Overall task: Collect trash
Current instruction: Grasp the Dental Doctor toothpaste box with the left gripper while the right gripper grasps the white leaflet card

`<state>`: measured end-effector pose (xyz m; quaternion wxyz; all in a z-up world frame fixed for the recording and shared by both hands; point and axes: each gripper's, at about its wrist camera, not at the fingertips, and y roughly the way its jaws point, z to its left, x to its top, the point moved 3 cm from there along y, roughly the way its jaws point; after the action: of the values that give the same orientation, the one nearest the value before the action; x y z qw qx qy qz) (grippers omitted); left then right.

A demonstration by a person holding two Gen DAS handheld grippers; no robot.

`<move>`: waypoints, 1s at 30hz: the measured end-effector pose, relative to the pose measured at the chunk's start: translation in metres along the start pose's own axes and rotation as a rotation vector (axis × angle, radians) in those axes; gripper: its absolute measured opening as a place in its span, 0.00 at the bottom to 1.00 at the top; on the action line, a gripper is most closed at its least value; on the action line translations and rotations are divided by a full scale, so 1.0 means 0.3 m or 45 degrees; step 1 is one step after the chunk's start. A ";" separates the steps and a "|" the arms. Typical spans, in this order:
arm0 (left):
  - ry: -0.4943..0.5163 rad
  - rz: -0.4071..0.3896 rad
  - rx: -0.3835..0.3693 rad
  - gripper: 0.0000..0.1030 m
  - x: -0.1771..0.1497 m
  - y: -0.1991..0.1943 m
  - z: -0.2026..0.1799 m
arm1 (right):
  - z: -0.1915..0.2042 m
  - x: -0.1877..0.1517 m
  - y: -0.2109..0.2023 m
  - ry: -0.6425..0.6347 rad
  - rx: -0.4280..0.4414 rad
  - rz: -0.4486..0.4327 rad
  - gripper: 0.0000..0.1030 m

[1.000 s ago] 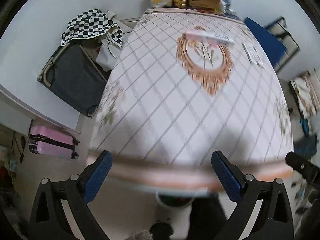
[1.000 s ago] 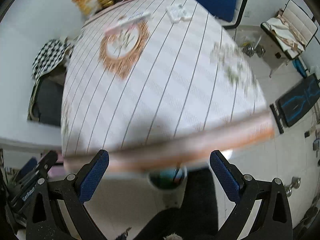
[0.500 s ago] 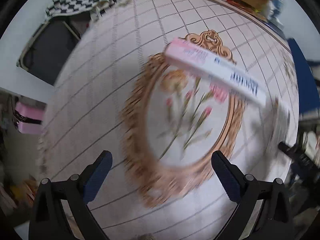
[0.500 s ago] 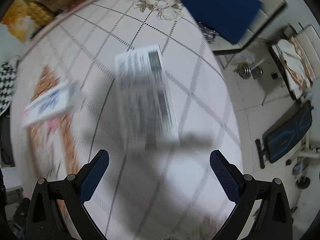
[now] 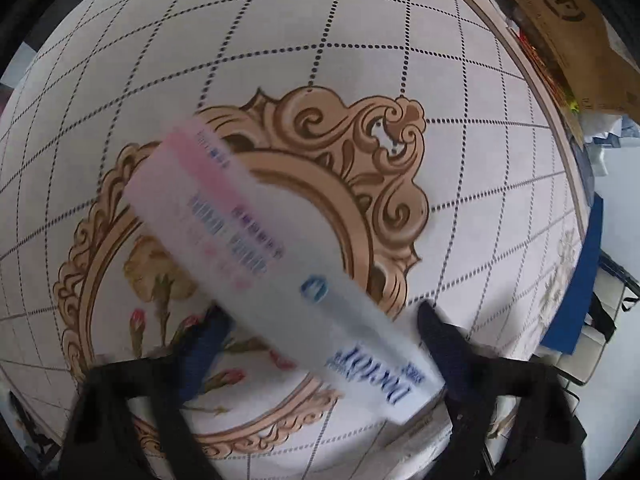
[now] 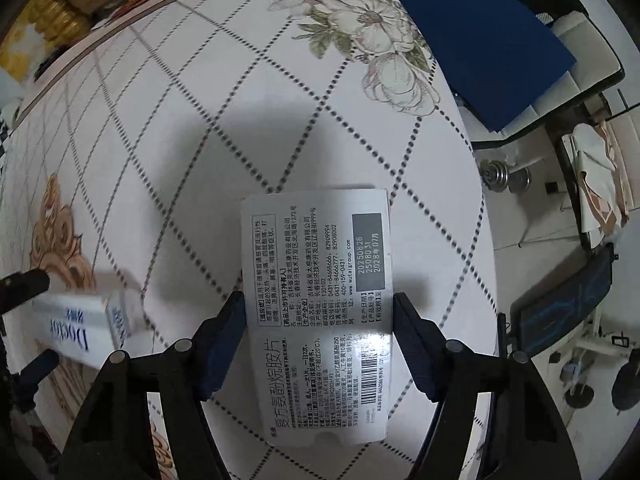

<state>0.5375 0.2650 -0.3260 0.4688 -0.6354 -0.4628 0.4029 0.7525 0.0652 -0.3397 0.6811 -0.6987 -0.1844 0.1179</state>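
A long pink and white toothpaste box lies on the patterned tablecloth, blurred. My left gripper is open, its fingers either side of the box's near end. The box's end also shows in the right wrist view. A white medicine box with black print lies flat between the fingers of my right gripper. The blue pads stand at both its long sides; whether they press it I cannot tell.
A brown cardboard box and gold packets stand at the table's far end. A blue-seated chair stands beside the table's right edge, with floor clutter below it.
Both grippers have moved from beyond the near table edge to low over the table. The left now straddles the toothpaste box, the right the medicine box, and the right's fingers have narrowed.
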 end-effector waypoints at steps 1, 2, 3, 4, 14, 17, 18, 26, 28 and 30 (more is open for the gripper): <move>0.020 -0.008 0.006 0.67 0.004 0.002 -0.002 | -0.007 0.011 0.007 0.001 0.006 0.008 0.72; 0.070 -0.037 0.028 0.66 -0.004 -0.005 -0.003 | -0.005 0.016 0.005 -0.007 0.010 0.009 0.72; 0.131 -0.057 0.051 0.64 -0.016 -0.013 -0.004 | 0.000 0.018 0.005 -0.027 0.008 0.011 0.72; 0.250 -0.082 0.096 0.62 -0.039 -0.023 -0.008 | 0.002 0.011 0.010 -0.038 0.007 0.007 0.72; 1.012 -0.010 0.378 0.56 -0.362 0.003 0.186 | -0.018 -0.310 -0.001 -0.206 0.020 0.056 0.72; 0.788 -0.010 0.287 0.57 -0.339 -0.019 0.276 | -0.026 -0.417 -0.006 -0.221 0.016 0.080 0.72; 0.717 -0.025 0.252 0.57 -0.326 -0.030 0.296 | -0.031 -0.441 -0.005 -0.211 0.017 0.087 0.72; 0.773 -0.115 0.256 0.41 -0.404 -0.047 0.343 | -0.044 -0.476 -0.007 -0.128 0.011 0.105 0.72; 0.860 -0.110 0.279 0.41 -0.456 -0.040 0.347 | -0.047 -0.493 -0.004 -0.150 0.010 0.111 0.72; 0.930 -0.111 0.305 0.42 -0.510 -0.025 0.345 | -0.038 -0.520 -0.004 -0.187 0.007 0.118 0.72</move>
<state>0.4004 0.1413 -0.3311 0.6903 -0.6575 -0.2416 0.1812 0.6160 -0.0103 -0.3513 0.6615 -0.6940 -0.2010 0.2009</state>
